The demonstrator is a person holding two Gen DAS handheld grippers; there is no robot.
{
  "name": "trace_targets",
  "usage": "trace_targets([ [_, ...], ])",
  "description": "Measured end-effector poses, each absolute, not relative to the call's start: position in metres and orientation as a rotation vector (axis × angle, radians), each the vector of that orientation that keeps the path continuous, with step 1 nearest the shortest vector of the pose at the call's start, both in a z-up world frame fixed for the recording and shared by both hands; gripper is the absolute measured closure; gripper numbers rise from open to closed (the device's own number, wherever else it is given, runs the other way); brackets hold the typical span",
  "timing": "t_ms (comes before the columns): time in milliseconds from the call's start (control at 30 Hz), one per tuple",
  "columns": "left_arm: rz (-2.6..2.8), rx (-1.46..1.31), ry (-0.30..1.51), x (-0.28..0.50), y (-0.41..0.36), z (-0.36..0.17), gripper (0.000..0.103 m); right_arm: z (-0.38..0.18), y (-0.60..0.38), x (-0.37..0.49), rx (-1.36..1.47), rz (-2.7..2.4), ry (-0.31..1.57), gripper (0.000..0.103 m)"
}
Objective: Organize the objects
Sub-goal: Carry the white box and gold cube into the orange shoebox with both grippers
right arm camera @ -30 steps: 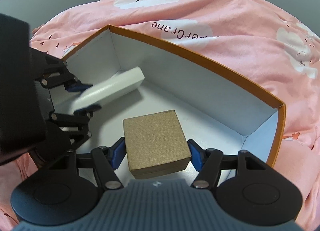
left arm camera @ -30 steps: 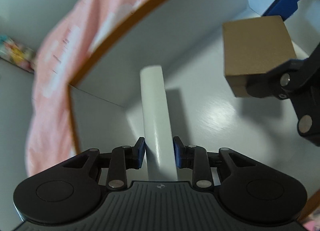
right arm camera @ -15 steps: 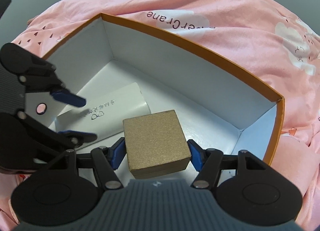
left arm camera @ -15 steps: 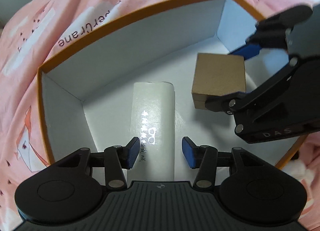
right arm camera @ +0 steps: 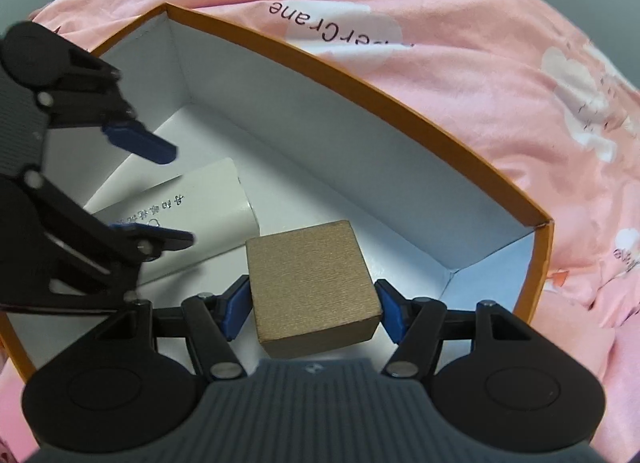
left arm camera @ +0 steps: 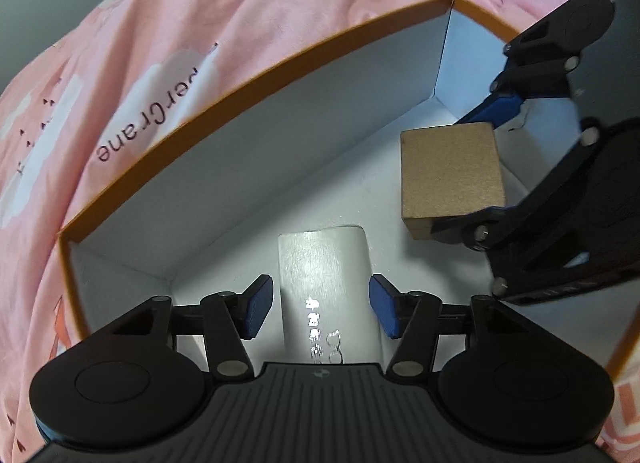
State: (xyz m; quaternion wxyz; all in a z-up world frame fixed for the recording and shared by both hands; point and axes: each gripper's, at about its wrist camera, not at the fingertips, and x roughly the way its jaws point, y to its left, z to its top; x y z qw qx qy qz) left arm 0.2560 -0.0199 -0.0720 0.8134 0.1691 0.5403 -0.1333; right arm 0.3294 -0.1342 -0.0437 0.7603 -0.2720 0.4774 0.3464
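The left gripper gapes, pads clear of the white case lying flat on the box floor. The right gripper clamps the brown cube at the case's 2 o'clock. A pink quilt surrounds the box.

brown box: matt, fine-ribbed card | white box: glossy, smooth | orange-rimmed box: matt card | pink sheet: soft cloth
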Motion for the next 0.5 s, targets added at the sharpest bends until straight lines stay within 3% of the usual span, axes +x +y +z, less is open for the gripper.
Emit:
trace_targets([
  [500,-0.022,0.132,1.296,0.253,0.008,-0.085,0.037,-0.041,-0.128,0.348,-0.452,0.755,1.14,0.036],
])
